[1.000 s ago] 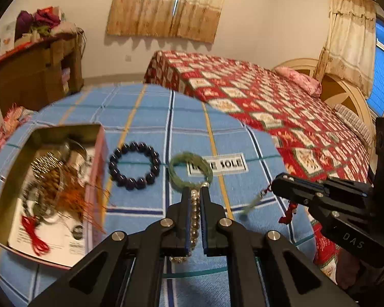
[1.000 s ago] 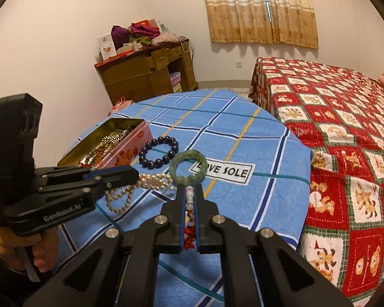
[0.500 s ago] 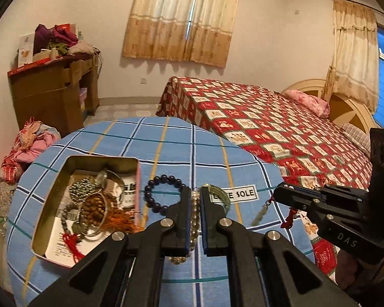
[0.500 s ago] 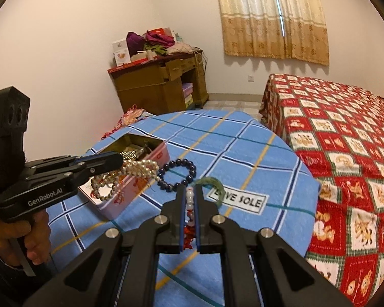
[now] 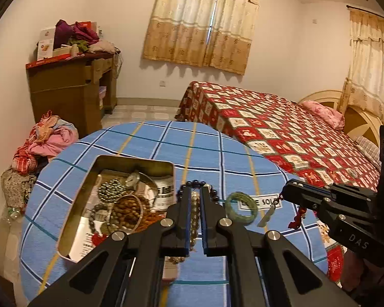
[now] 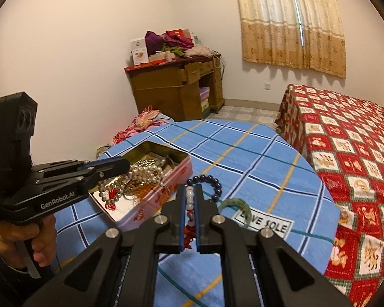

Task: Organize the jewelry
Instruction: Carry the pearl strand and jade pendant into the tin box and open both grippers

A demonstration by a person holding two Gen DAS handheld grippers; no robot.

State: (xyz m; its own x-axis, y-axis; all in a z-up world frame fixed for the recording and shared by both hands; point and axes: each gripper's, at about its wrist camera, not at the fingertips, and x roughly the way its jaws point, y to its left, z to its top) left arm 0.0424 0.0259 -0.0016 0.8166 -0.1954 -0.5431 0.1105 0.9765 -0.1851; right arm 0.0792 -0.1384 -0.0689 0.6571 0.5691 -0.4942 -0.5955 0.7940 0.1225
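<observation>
Table (image 5: 243, 163): round, blue plaid cloth, fills lower half of both views; bed at right.
Tin (image 5: 89, 179): open, lid off, left of centre in left-wrist view; already holds beads, chains, red tassel.
Left gripper (image 5: 195, 199): clamped on pearl strand (image 5: 195, 220); in right-wrist view the strand (image 6: 143, 174) hangs over the tin's near-left corner.
Right gripper (image 6: 190, 197): closed on pendant cord w/ white beads (image 6: 190, 200); jade piece and red tassel dangle from it at right of left-wrist view.
Key relation: tin lies just left of and below left gripper's tips, long axis running away from camera; left hand nearer tin than right.
Loose on cloth: dark bead bracelet (image 6: 212, 183), green bangle (image 5: 240, 208), both right of tin.
Likely next: pearls lowered into tin.
</observation>
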